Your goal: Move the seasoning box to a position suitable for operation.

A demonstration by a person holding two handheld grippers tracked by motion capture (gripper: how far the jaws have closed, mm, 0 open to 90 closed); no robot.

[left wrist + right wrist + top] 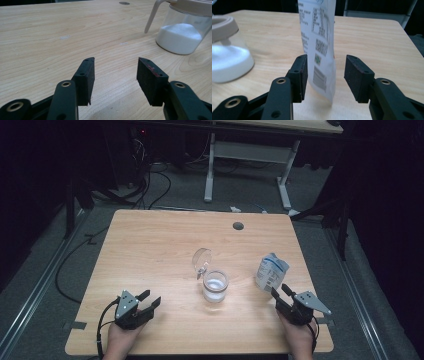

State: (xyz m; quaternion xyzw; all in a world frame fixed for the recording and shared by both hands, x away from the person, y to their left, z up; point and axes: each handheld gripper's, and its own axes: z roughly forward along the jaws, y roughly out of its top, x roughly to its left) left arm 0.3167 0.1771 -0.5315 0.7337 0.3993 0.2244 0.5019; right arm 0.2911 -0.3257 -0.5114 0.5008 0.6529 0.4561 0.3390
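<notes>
A pale wooden surface (150,250) stands on grey carpet in a dark room. At its six o'clock edge both hands rest low: left tongs (149,299) apart, right tongs (280,291) apart astride an upright white printed pouch (270,272), clear glass jar of white powder (215,286) centred.

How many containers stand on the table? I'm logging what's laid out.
2. A clear jar of white powder, its lid flipped open, stands mid-table; a white printed pouch stands upright near the right edge, between the right gripper's open jaws. Nothing looks hidden.
</notes>
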